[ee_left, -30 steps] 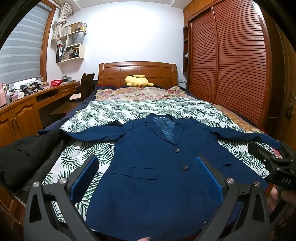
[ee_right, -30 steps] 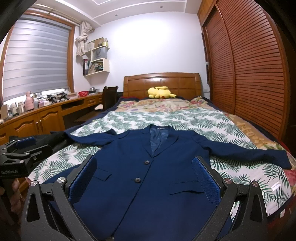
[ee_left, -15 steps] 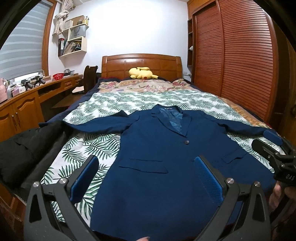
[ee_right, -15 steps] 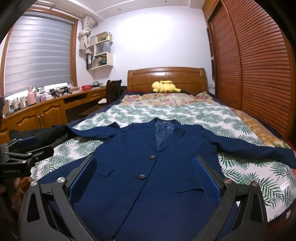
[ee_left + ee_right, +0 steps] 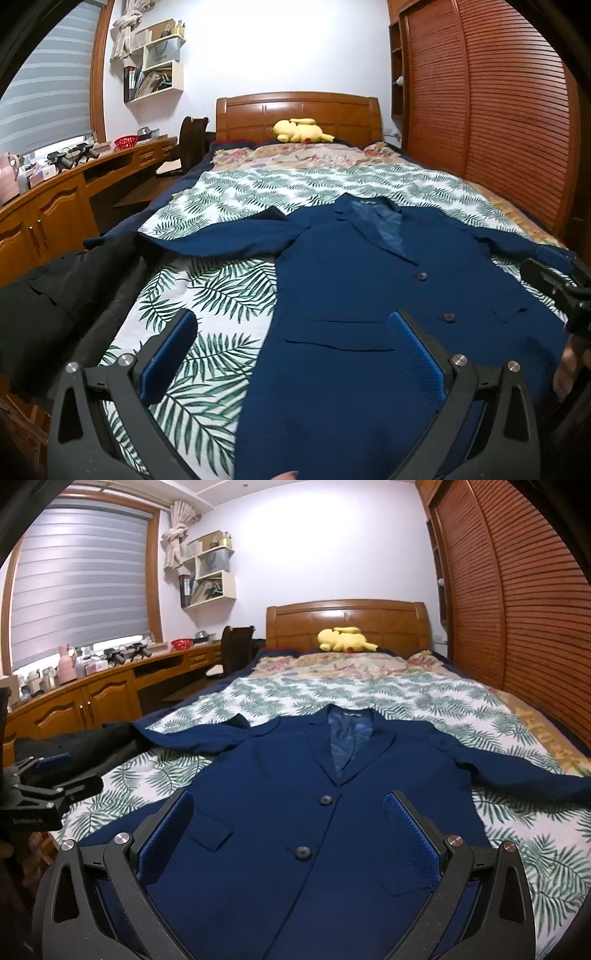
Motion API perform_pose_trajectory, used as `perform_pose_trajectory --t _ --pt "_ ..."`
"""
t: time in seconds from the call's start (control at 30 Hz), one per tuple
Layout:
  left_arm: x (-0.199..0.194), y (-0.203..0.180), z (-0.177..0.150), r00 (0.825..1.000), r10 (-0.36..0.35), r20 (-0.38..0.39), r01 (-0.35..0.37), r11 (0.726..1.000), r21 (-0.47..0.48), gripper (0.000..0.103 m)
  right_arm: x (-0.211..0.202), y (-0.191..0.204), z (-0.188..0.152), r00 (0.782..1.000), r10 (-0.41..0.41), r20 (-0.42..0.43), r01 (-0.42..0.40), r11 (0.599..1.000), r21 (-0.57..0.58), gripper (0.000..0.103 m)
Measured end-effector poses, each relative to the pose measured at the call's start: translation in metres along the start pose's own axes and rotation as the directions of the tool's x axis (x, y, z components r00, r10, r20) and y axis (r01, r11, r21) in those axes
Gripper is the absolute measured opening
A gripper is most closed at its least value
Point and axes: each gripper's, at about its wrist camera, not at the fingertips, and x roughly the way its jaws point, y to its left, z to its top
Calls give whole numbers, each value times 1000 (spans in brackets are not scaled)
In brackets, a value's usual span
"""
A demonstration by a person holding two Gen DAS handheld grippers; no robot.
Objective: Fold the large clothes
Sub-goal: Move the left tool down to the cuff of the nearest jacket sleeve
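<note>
A navy blue suit jacket (image 5: 351,288) lies flat and face up on the bed, buttoned, sleeves spread out to both sides; it also shows in the right wrist view (image 5: 295,794). My left gripper (image 5: 291,347) is open and empty, hovering over the jacket's lower left edge and the leaf-print sheet. My right gripper (image 5: 288,823) is open and empty, hovering above the jacket's lower front, around the lower button. Each gripper appears at the edge of the other's view.
The bed has a leaf-print sheet (image 5: 221,288) and a wooden headboard (image 5: 295,114) with a yellow plush toy (image 5: 301,131). A black garment (image 5: 55,295) lies at the bed's left edge. A wooden desk (image 5: 92,698) runs along the left; a slatted wardrobe (image 5: 517,609) stands right.
Both grippers have moved forward and lower over the jacket, the left drifting leftward so more sheet shows under it. Both stay open. The jacket has not moved.
</note>
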Motion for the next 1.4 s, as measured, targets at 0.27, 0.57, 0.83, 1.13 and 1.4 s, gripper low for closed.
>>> perform_pose_trajectory --t 0.27,0.57,0.83,1.13,1.4 --pt "32 32 9 998 -9 -60 8 1000 -7 103 39 10 12 999 31 -22 -32 999 -25 103" --pt "74 77 35 992 40 -122 -39 999 16 103 99 24 30 994 84 -72 -89 994 -65 103" --pt "124 109 62 987 43 -158 -44 999 -3 103 157 29 33 981 132 -143 -144 987 -76 103" --pt "186 141 74 970 42 -239 -61 995 -75 103 195 27 1 951 175 -256 -196 979 -56 103" --pt "227 170 77 950 52 -307 -96 987 -132 86 198 21 -4 947 187 -260 -201 979 -27 103"
